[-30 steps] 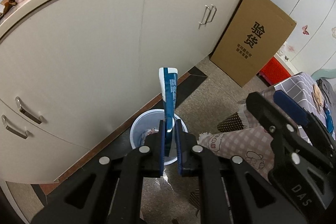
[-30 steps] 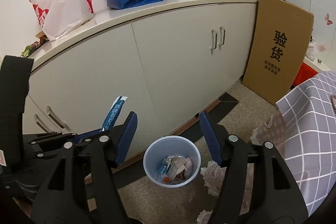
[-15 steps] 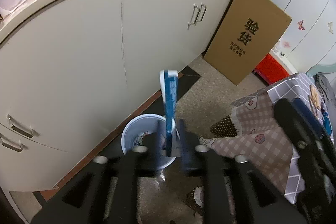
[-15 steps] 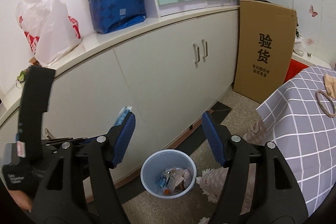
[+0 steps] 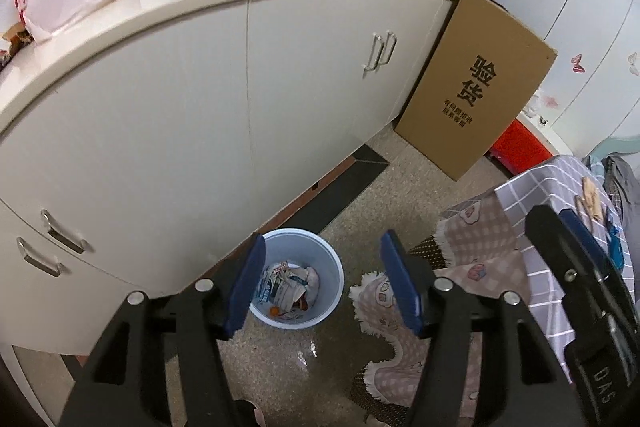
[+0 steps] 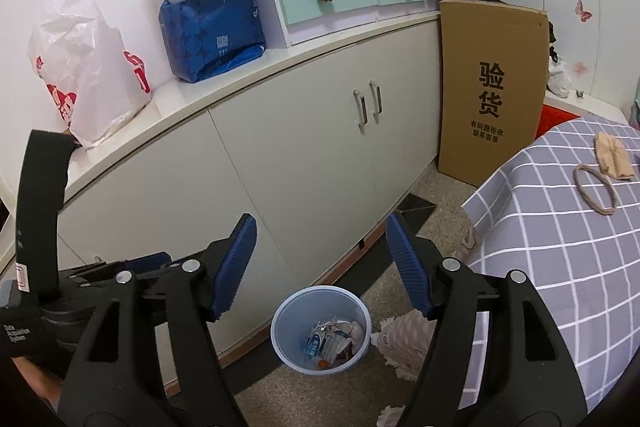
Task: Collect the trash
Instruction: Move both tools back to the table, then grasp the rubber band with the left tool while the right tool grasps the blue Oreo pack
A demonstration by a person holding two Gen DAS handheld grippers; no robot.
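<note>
Left tool [image 5: 320, 277] jaws are opening with nothing between them, blue-white wrapper released a second ago now lying in round pale-blue plastic bin [image 5: 334, 259] below; right tool [image 6: 320, 263] spread, empty.

Even, soft indoor light fills both fisheye views, sharp at the centre, with straight lines like the white cabinet [image 5: 208, 131] front bowing strongly toward the dark vignetted corners, a faint sheen on the bench [image 6: 224, 87] top, and only weak, diffuse shadows on the floor [image 5: 280, 367].
</note>
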